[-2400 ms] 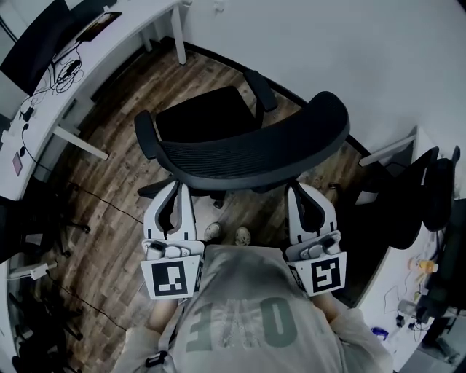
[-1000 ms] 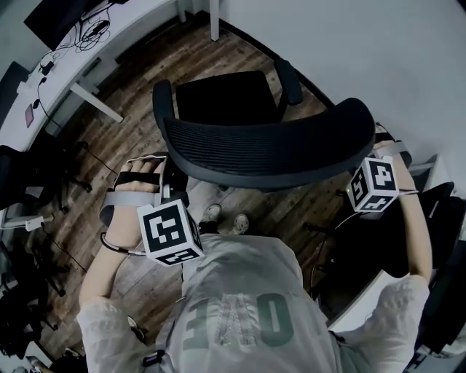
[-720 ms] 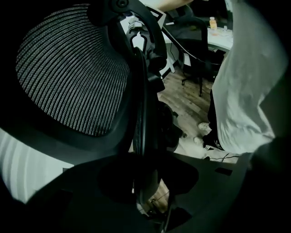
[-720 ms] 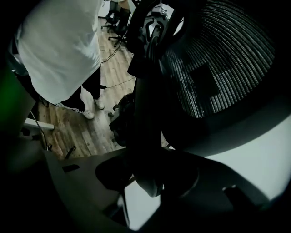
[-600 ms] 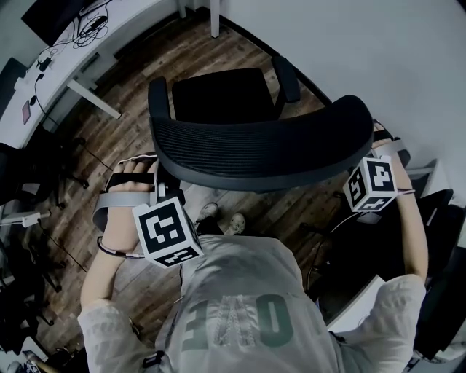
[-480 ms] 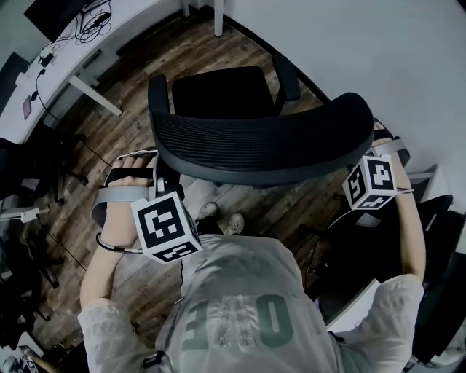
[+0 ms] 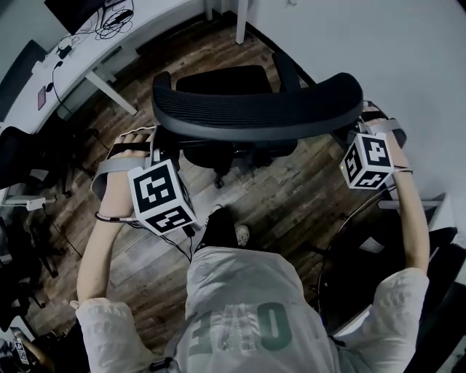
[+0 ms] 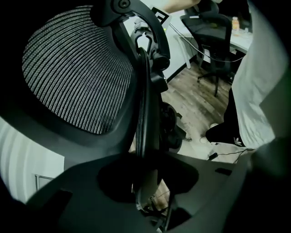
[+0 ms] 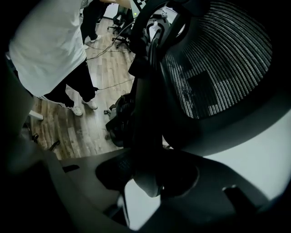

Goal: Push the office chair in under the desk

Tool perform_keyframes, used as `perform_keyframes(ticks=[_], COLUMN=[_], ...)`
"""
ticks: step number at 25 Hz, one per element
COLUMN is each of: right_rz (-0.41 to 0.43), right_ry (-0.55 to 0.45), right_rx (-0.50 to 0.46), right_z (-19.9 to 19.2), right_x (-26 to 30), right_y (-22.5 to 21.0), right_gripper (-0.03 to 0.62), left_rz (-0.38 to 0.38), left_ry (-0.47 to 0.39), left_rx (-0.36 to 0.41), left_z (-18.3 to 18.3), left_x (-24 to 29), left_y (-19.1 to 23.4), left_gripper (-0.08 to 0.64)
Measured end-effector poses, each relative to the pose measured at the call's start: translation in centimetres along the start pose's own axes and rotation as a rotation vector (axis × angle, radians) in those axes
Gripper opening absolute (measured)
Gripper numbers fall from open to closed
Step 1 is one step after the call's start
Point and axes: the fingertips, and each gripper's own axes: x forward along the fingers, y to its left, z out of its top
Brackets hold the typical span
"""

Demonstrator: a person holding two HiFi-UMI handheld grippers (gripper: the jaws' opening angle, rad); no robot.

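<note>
1. While dark plank floor [image 7: 291,197] fills most of the head view, a white wall [image 7: 378,44] closes it off at the upper right.
2. Along the upper left runs the long white table [image 7: 87,62], strewn with cables (a dark screen sits at its far edge), with white legs [image 7: 241,22] standing at the top of the view.
3. On the floor stands the office chair [image 7: 218,79], its seat turned away from the person and close to those legs, not yet under the table top.
4. Its curved mesh backrest [image 7: 255,109] is the part nearest the person and stretches from one pair of tongs to the other.
5. The left tongs [image 7: 162,149] are closed on the backrest's left rim; the left gripper view shows the dark frame edge running down between the jaws and pinched there.
6. The right tongs [image 7: 358,130] clamp the right rim likewise (in the right gripper view the mesh lies to the right of the jaws).
7. One pale shoe [image 7: 242,234] of the person shows on the floor behind the chair.
</note>
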Motion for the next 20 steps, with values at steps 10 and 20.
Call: perform_keyframes(ticks=[10,20], right_rz=[0.01,-0.008], right_ry=[-0.011,0.003], right_rx=[-0.031,-0.048], right_z=[0.7,0.8], right_x=[7.6,16.5], right_y=[-9.4,-19.0], right_gripper=[0.156,0.156], left_rz=[-0.022,-0.02], left_ry=[0.026,0.018], left_rx=[-0.038,-0.046], left_z=[-2.8,-5.3], left_x=[5.6,12.2], left_y=[8.1,16.6], left_gripper=[0.15,0.147])
